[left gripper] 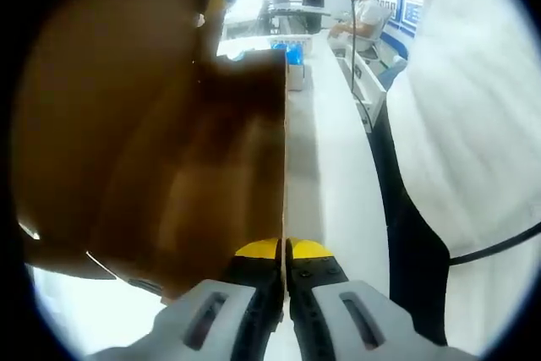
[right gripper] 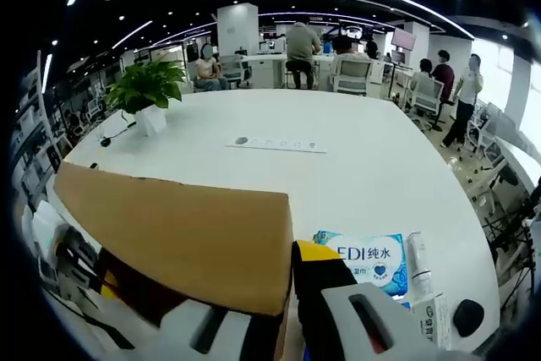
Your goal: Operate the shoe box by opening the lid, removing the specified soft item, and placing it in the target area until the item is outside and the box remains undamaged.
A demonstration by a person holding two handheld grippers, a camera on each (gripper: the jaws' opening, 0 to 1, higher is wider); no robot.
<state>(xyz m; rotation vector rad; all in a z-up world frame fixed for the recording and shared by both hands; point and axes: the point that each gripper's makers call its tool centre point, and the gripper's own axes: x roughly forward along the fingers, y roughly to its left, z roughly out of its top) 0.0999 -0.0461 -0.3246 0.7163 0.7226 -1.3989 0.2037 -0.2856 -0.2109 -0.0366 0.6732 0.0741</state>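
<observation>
1. Both tongs are clamped on the shoe box lid [right gripper: 182,238]: the left gripper [left gripper: 285,251] pinches its edge with the jaws nearly together, and the right gripper [right gripper: 287,293] bites the near rim.
2. Guessing two grips keep the cardboard from bending while it's lifted.
3. Soft item isn't visible; it's probably under the lid, on the white table [right gripper: 338,175].
4. Wet wipes pack [right gripper: 368,261] sits just beside the box.

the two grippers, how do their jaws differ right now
The left gripper has its jaws pressed together on the edge of the brown box flap. The right gripper has the cardboard lid lying over its left jaw, so whether it grips is unclear. Both have yellow tips.
</observation>
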